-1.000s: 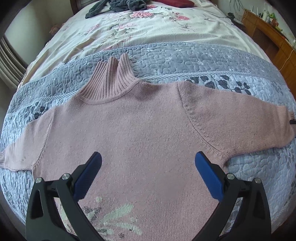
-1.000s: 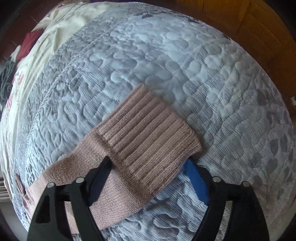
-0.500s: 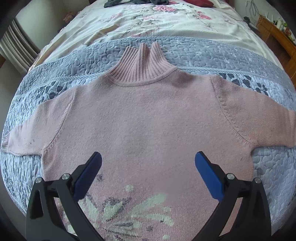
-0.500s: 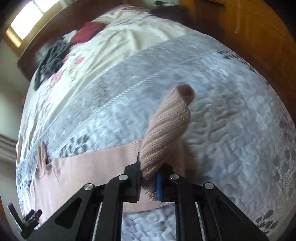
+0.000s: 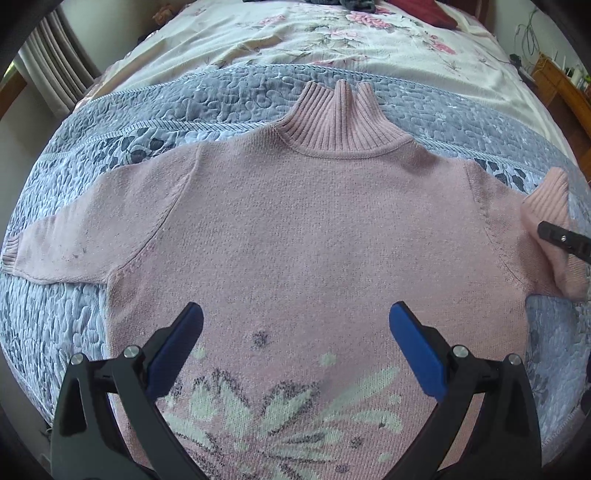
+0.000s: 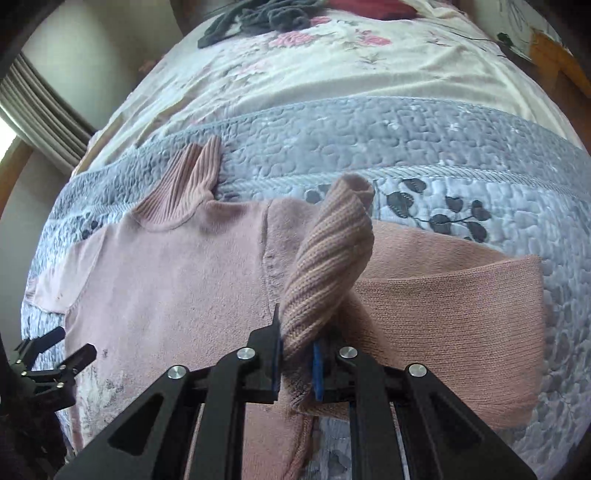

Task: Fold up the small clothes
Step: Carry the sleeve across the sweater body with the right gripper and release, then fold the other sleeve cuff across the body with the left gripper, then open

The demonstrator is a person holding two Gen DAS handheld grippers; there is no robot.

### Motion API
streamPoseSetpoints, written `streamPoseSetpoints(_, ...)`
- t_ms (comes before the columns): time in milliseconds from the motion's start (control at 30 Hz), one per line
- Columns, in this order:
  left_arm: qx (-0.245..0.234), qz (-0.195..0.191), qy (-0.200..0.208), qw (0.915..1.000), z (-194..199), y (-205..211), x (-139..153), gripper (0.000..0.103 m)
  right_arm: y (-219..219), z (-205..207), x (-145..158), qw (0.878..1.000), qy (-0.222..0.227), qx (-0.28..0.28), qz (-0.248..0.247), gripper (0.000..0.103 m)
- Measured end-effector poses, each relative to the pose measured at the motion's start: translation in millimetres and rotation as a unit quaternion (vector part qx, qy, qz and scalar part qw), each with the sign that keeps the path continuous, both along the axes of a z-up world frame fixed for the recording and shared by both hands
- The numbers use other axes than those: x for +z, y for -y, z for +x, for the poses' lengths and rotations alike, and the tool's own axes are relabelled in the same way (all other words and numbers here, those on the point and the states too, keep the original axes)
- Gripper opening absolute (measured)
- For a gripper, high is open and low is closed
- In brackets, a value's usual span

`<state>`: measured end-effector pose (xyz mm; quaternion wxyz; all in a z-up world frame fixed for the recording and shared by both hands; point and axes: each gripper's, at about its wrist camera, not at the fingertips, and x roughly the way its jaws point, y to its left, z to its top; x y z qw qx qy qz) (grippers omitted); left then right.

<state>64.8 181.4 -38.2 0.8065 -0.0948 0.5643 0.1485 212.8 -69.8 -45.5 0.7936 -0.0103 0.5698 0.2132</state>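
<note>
1. Two grippers work a pink sweater spread flat on the bed, filling the middle of the left wrist view; my right gripper is clenched on the ribbed cuff of the right sleeve, lifted at the centre of its frame and doubled toward the chest.
2. My left gripper hangs released over the lower chest, at the bottom of its frame, jaws wide apart and grasping nothing.
3. I judge the bite shallow: only the cuff's edge sits between the pads, and a quick pull could let the knit slide out and flop back.
4. With nothing pinning the body, dragging the sleeve across could tug the shoulder and wrinkle the flat front.
5. The sleeve looks twisted above the gripper; set down like that, the fold would likely land rolled, not flat.
6. A grey-blue quilted coverlet lies under the sweater; beyond it, toward the top of the frame, a cream floral sheet.
7. Dark clothing is heaped at the upper edge of the right wrist view, pleated curtains hang at upper left, and wooden furniture stands at upper right.
</note>
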Motion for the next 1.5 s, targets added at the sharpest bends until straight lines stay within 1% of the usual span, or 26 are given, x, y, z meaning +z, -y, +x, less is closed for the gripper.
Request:
streamPoseSetpoints(100,-0.004,-0.007,0.003,1.0,0.8,-1.7,0.7,0.1,-14.3,-5.1,-17.8,1.0,-0.016,0.018,-0.014,0.013)
streamPoseSetpoints(133,-0.006,-0.009,0.005,0.9999,2.4,-0.8,1.5,0.1,-14.9,-4.2,-24.7,0.999,-0.026,0.024,-0.011,0.018)
streamPoseSetpoints(167,-0.009,-0.012,0.006,0.9999,4.0,0.8,2.2,0.1,-16.4,-6.0,-29.6,0.999,-0.037,0.028,-0.003,0.02)
streamPoseSetpoints(233,-0.016,-0.024,0.01,0.9995,8.8,5.3,3.1,0.1,-16.4,-11.2,-33.7,0.997,-0.053,0.039,0.029,0.032)
streamPoseSetpoints(300,-0.023,-0.038,0.012,0.9989,14.2,11.6,2.2,0.1,-14.3,-19.7,-30.3,0.995,-0.061,0.053,0.056,0.034)
streamPoseSetpoints(367,-0.033,-0.053,0.01,0.998,21.4,21.3,-1.1,0.1,-6.6,-29.6,-23.2,0.995,-0.055,0.058,0.061,0.034)
streamPoseSetpoints(433,-0.046,-0.076,0.007,0.996,29.3,32.8,-6.4,0.1,8.7,-37.4,-15.6,0.995,-0.053,0.045,0.068,0.035)
streamPoseSetpoints(500,-0.057,-0.105,-0.001,0.9928,39.5,46.0,-14.3,0.099,28.7,-44.0,-10.2,0.997,-0.048,0.023,0.061,0.035)
streamPoseSetpoints(567,-0.068,-0.135,-0.008,0.9885,48.9,60.3,-24.0,0.099,46.2,-49.2,-7.0,0.998,-0.043,0.003,0.052,0.037)
streamPoseSetpoints(700,-0.091,-0.175,-0.03,0.9799,70.5,91.5,-47.4,0.097,83.5,-61.1,-7.6,0.996,-0.053,-0.038,0.053,0.037)
streamPoseSetpoints(767,-0.092,-0.201,-0.042,0.9744,80.4,101.9,-59.9,0.087,95.3,-66.2,-9.9,0.996,-0.056,-0.052,0.05,0.037)
streamPoseSetpoints(800,-0.091,-0.217,-0.05,0.9707,84.9,105.5,-66.2,0.068,99.9,-68.1,-10.9,0.995,-0.057,-0.057,0.05,0.038)
streamPoseSetpoints(833,-0.087,-0.234,-0.059,0.9665,89.1,108.9,-73.0,0.062,103.2,-70.4,-12.1,0.995,-0.058,-0.06,0.049,0.038)
streamPoseSetpoints(867,-0.082,-0.241,-0.061,0.965,91.8,110.8,-76.4,0.062,105.8,-71.8,-12.8,0.995,-0.058,-0.064,0.048,0.038)
streamPoseSetpoints(900,-0.079,-0.239,-0.059,0.966,93.1,112.3,-77.2,0.061,107.0,-72.8,-13.1,0.995,-0.056,-0.066,0.046,0.038)
streamPoseSetpoints(933,-0.078,-0.235,-0.058,0.9672,94.9,113.6,-77.4,0.054,108.0,-73.5,-13.2,0.995,-0.055,-0.068,0.045,0.038)
streamPoseSetpoints(967,-0.078,-0.229,-0.056,0.9687,95.4,114.1,-75.7,0.045,109.3,-73.9,-13.4,0.995,-0.054,-0.069,0.046,0.038)
streamPoseSetpoints(1000,-0.077,-0.234,-0.048,0.968,94.8,112.9,-72.5,0.021,109.3,-73.8,-13.2,0.995,-0.053,-0.07,0.047,0.038)
streamPoseSetpoints(1033,-0.075,-0.258,-0.038,0.9624,93.3,110.4,-70.2,0.015,108.8,-73.0,-12.8,0.995,-0.052,-0.071,0.047,0.038)
streamPoseSetpoints(1067,-0.068,-0.272,-0.032,0.9592,91.9,106.9,-66.4,0.015,108.3,-72.1,-12.3,0.995,-0.051,-0.072,0.047,0.038)
streamPoseSetpoints(1167,-0.051,-0.275,0.005,0.96,82.2,92.5,-49.8,0.013,103.9,-68.7,-7.6,0.996,-0.041,-0.071,0.045,0.038)
streamPoseSetpoints(1233,-0.037,-0.266,0.028,0.9629,74.8,76.6,-36.3,0.013,101.3,-66.6,-3.2,0.996,-0.034,-0.07,0.046,0.038)
streamPoseSetpoints(1300,-0.024,-0.243,0.045,0.9686,68.1,55.9,-24.6,0.013,98.9,-64.0,0.7,0.996,-0.029,-0.068,0.046,0.038)
streamPoseSetpoints(1367,-0.013,-0.207,0.056,0.9767,62.7,33.6,-14.7,0.013,96.8,-60.2,3.9,0.996,-0.025,-0.068,0.045,0.039)
streamPoseSetpoints(1433,-0.002,-0.169,0.06,0.9839,57.1,8.0,-8.6,0.013,95.9,-56.2,5.7,0.996,-0.025,-0.072,0.048,0.042)
streamPoseSetpoints(1500,0.012,-0.142,0.058,0.9881,48.7,-21.4,-6.0,0.013,95.2,-50.6,5.2,0.995,-0.03,-0.082,0.053,0.045)
